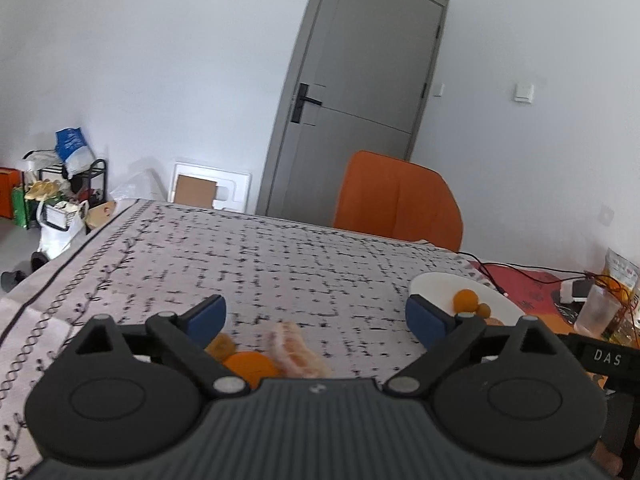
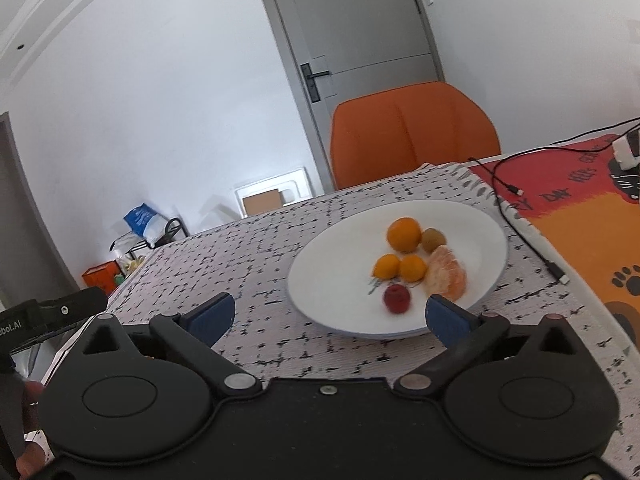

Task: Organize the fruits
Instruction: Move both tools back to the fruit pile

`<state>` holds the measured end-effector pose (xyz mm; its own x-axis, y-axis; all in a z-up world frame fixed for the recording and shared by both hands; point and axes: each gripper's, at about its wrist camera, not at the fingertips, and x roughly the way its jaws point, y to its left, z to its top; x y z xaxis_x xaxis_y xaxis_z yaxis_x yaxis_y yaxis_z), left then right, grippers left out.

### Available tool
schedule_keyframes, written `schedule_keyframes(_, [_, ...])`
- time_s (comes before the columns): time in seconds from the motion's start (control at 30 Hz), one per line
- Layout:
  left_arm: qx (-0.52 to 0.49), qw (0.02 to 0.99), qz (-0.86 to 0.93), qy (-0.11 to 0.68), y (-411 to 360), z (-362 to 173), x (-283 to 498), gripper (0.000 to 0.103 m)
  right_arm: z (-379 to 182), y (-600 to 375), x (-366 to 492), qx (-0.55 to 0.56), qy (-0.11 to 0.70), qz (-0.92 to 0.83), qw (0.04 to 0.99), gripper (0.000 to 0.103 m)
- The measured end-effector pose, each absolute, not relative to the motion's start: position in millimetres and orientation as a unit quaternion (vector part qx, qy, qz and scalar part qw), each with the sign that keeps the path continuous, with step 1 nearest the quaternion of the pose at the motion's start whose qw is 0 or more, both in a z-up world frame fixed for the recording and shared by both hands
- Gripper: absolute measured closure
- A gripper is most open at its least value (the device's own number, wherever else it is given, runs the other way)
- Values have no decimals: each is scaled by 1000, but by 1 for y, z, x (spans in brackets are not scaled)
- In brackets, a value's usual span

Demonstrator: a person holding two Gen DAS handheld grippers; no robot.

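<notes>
Left gripper [image 1: 316, 318]: jaws spread wide, holding nothing; just behind its blue pads, at the lower edge of the gap, lie a peeled citrus piece [image 1: 298, 346], an orange [image 1: 250, 366] and a brownish fruit [image 1: 221, 347] on the patterned tabletop [image 1: 260, 264]. At 2 o'clock of this view, the white plate [image 1: 440, 284] with more fruit. Right gripper [image 2: 330, 314]: jaws likewise wide apart and empty, poised at the plate's [image 2: 328, 276] near rim. On the plate: a large orange [image 2: 404, 234] at 12 o'clock, a kiwi [image 2: 434, 240] touching it, two small oranges [image 2: 400, 268] at centre, peeled segments [image 2: 446, 276] at 4 o'clock, a red fruit [image 2: 397, 299] at 6 o'clock. Beyond, an orange chair [image 2: 414, 132] and grey door [image 2: 360, 20].
</notes>
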<state>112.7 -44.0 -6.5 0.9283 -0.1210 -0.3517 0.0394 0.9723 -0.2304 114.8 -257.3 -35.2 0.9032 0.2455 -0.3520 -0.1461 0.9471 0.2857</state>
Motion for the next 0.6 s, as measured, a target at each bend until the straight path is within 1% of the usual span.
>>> schedule_keyframes(0.37, [-99, 977, -6, 189, -14, -11, 96, 8, -34, -226, 113, 106, 201, 126, 966, 0])
schedule_keyframes(0.6, [-85, 976, 21, 199, -5, -20, 92, 11, -34, -211, 112, 90, 203, 142, 965, 0])
